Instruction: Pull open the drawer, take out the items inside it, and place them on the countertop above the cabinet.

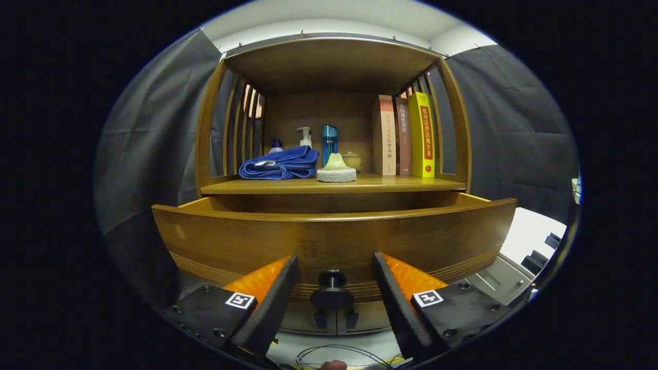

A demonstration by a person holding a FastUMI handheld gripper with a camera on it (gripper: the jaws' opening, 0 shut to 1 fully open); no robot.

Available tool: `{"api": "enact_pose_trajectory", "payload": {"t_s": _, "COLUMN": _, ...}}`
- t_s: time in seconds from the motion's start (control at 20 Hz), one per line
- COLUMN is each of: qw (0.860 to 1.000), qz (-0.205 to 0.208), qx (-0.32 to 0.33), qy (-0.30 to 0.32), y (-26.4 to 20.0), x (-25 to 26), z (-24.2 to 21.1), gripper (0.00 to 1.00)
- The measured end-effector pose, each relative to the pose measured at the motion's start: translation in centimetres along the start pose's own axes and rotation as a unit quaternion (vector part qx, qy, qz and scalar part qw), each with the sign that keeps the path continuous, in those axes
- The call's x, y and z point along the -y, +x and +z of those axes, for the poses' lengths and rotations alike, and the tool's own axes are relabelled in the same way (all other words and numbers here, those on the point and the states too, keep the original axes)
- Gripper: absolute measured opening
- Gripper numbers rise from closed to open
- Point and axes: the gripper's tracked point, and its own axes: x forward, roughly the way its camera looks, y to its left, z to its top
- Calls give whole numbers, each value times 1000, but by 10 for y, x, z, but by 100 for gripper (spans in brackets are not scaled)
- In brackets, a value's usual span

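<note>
Drawer (329, 241) pulled out, knob (332, 294) btwn tongs (334, 303) spread apart, 3 books (404, 136) above

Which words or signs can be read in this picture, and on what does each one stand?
"常用法律法规全书": spine of the yellow book.
Pink book and brown book: Chinese spine text, too blurred to read.
Bottles: nothing legible.
Gripper, open, knob between its fingers: square coded tags, no words.
</note>
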Motion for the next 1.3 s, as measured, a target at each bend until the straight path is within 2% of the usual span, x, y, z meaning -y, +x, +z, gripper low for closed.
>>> {"api": "enact_pose_trajectory", "payload": {"t_s": 1.3, "qw": 999, "qz": -1, "qx": -33, "qy": -28, "y": 88, "x": 1, "z": -5, "gripper": 97}}
